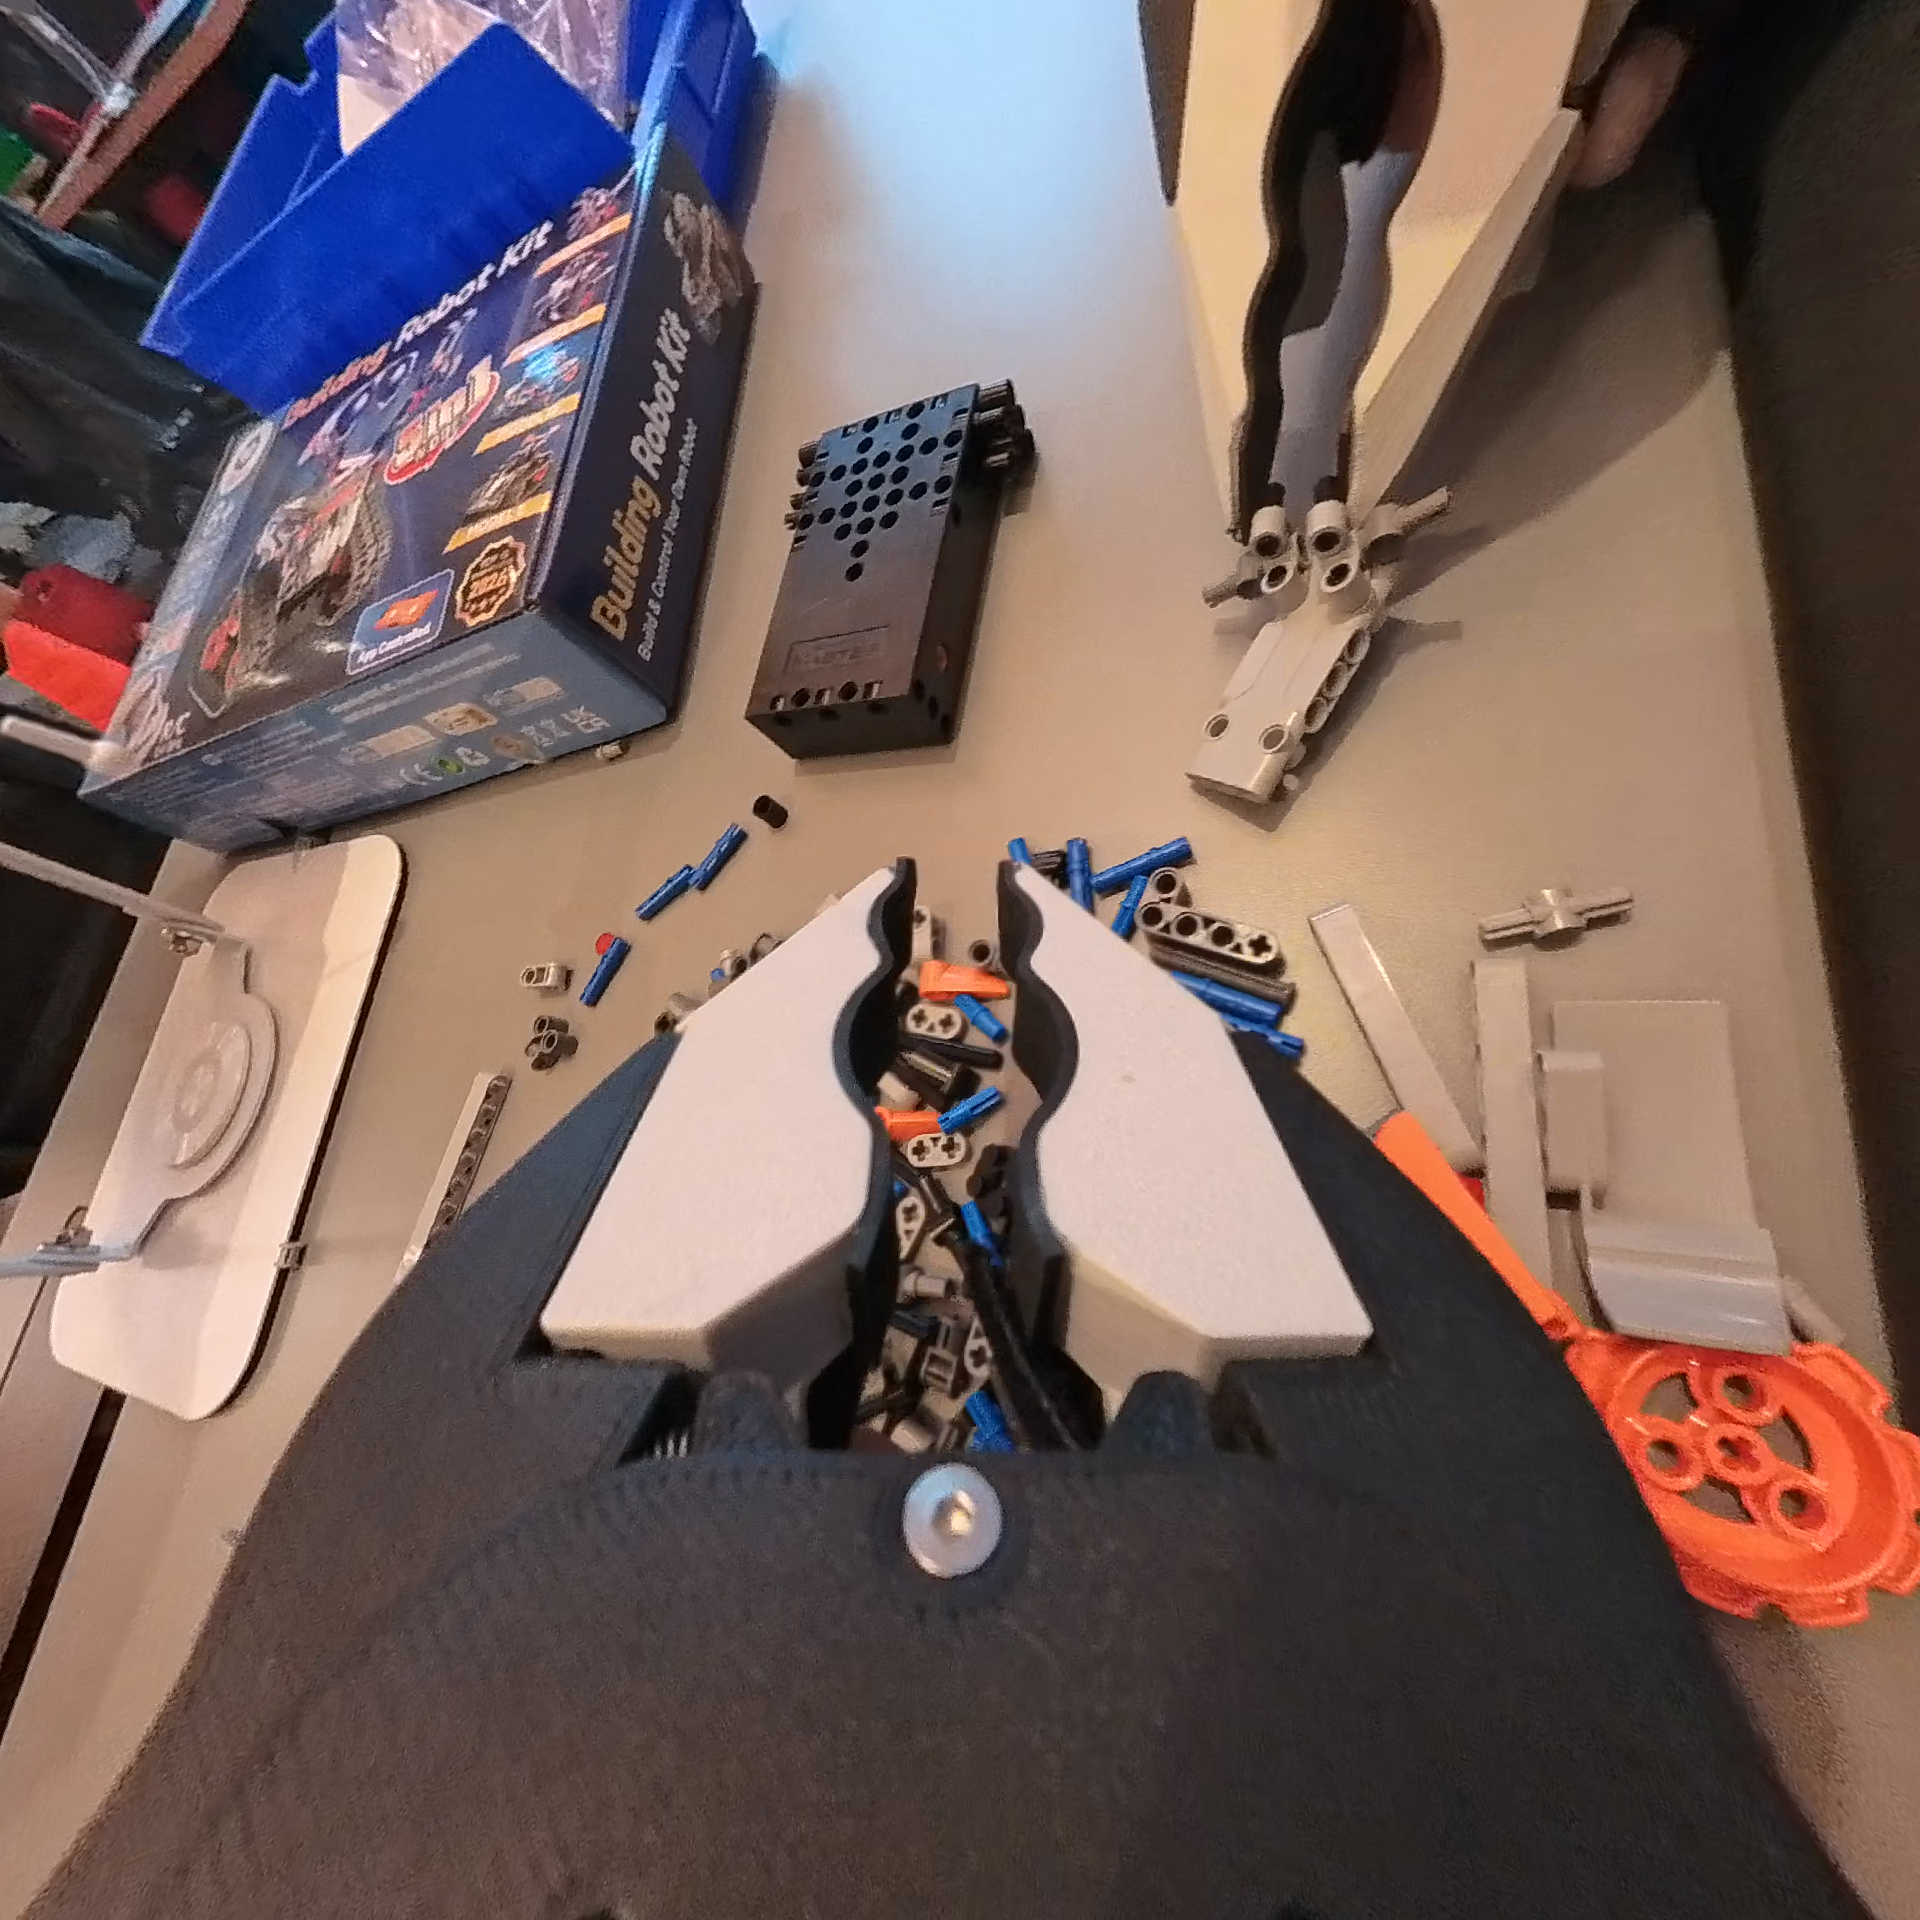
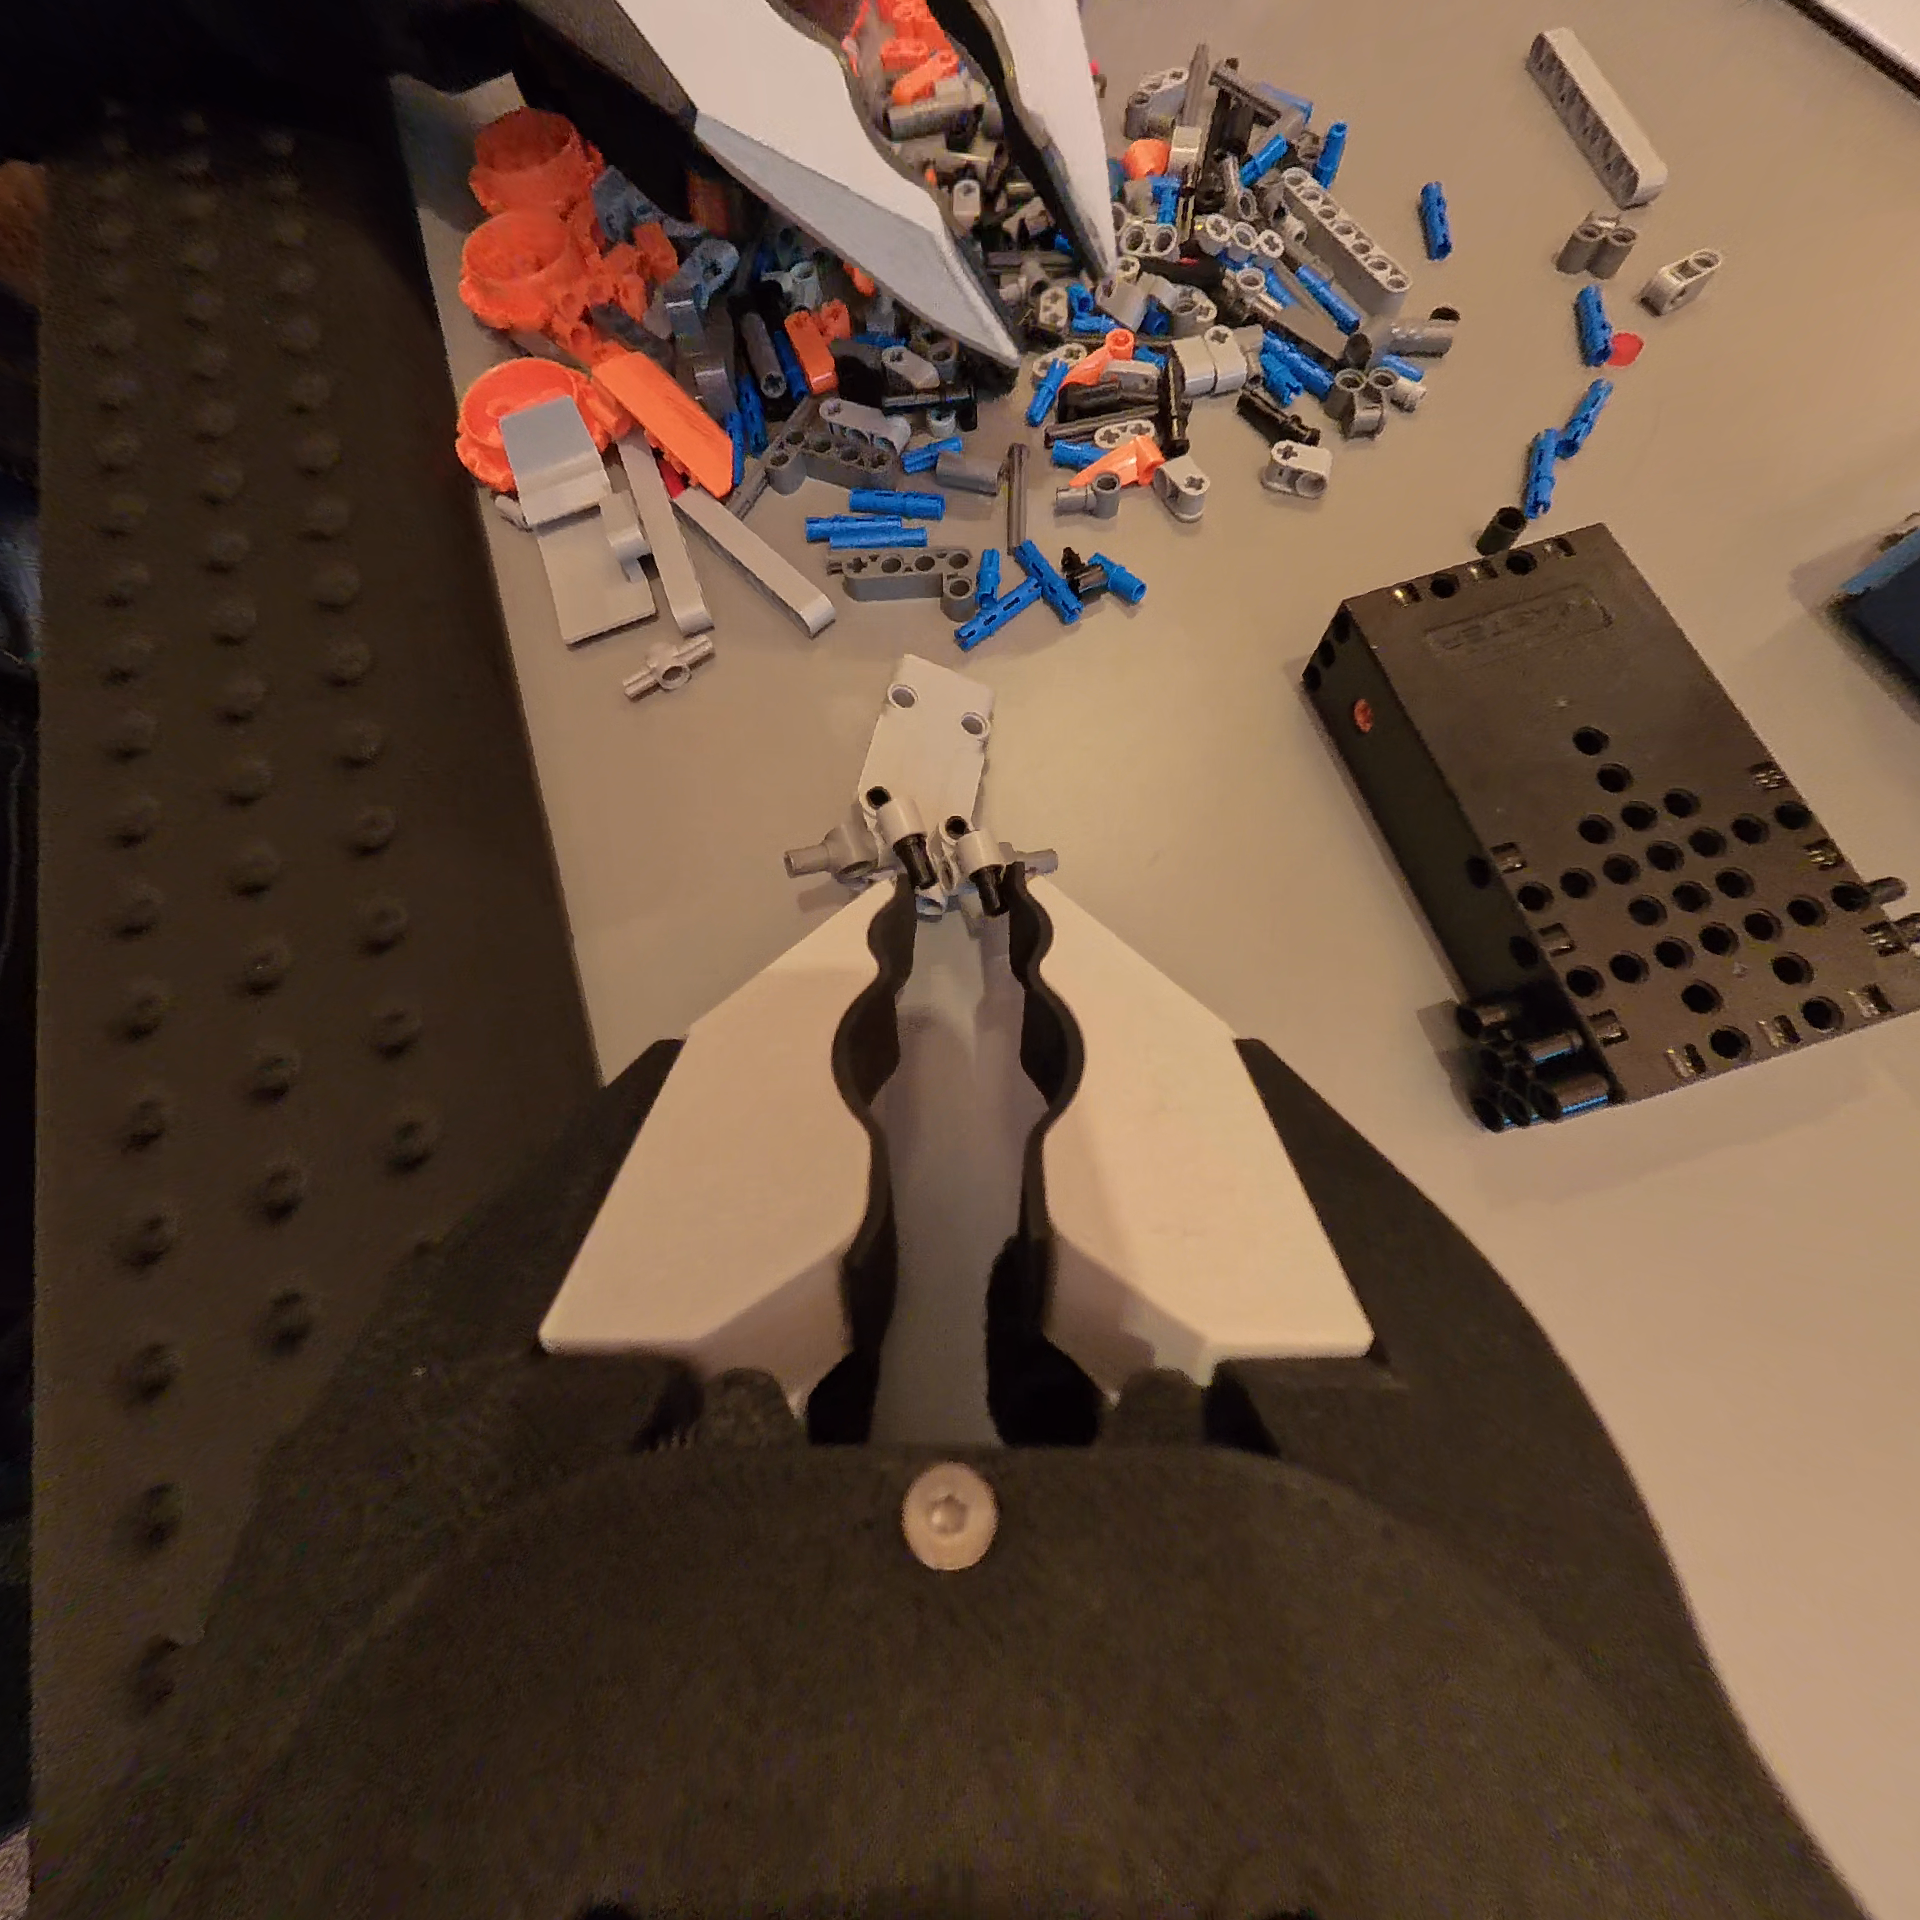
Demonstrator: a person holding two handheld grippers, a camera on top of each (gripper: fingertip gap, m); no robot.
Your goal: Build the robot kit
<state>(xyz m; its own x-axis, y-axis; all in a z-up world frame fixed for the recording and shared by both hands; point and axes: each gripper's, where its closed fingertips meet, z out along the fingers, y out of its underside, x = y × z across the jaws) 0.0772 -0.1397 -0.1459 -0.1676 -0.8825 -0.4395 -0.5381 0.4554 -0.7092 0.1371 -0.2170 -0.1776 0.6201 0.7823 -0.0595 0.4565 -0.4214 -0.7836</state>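
Note:
My left gripper [image 1: 958, 875] is open by a narrow gap and holds nothing. It hangs low over a pile of small blue, grey, black and orange building parts [image 1: 1195, 935]; parts show through the gap. It also shows in the right wrist view [image 2: 1055, 312], its tips down in the pile [image 2: 1195, 332]. My right gripper [image 2: 963, 902] is shut on a light grey block assembly [image 2: 932, 748] with grey connectors and black pins, resting on or just above the table [image 2: 1195, 727]. The left wrist view shows the right gripper [image 1: 1299, 514] and the assembly [image 1: 1283, 665] at the upper right.
A black perforated block [image 1: 883, 582] [image 2: 1621, 831] lies beside the pile. A dark blue kit box [image 1: 416, 499] and blue bins [image 1: 416, 187] stand behind. Orange wheels [image 1: 1745, 1475], grey panels [image 1: 1621, 1143], a white board [image 1: 208, 1091] and a dark studded mat [image 2: 260, 727] border the table. About 11 centimeters separates my left fingertips from my right.

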